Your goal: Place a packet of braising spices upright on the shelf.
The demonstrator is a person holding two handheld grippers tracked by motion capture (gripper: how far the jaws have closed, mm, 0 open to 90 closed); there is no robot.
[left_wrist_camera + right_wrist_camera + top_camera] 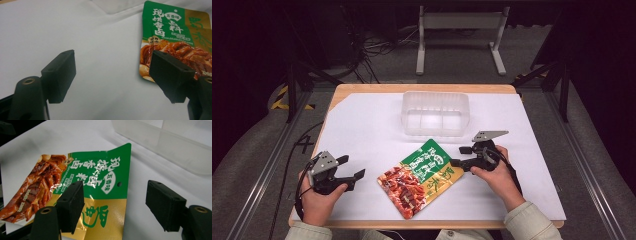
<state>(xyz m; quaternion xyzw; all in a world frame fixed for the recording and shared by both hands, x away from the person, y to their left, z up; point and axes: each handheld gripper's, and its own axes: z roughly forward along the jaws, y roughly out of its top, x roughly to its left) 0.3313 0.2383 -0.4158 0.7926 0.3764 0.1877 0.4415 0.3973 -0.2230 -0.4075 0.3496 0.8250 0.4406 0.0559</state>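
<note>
A flat food pouch, green and gold with a picture of braised meat, lies on the white table cover in front of the person. My left gripper rests open to the pouch's left, a short gap away, with nothing between its jaws; in the left gripper view the pouch lies ahead to the right of that gripper. My right gripper is open at the pouch's right edge. In the right gripper view its left jaw sits over the pouch's gold corner, and the gripper holds nothing.
A clear plastic tub stands empty behind the pouch, toward the table's far side; its wall crosses the right gripper view. The white cover spans most of the wooden table. A metal stand sits on the floor beyond.
</note>
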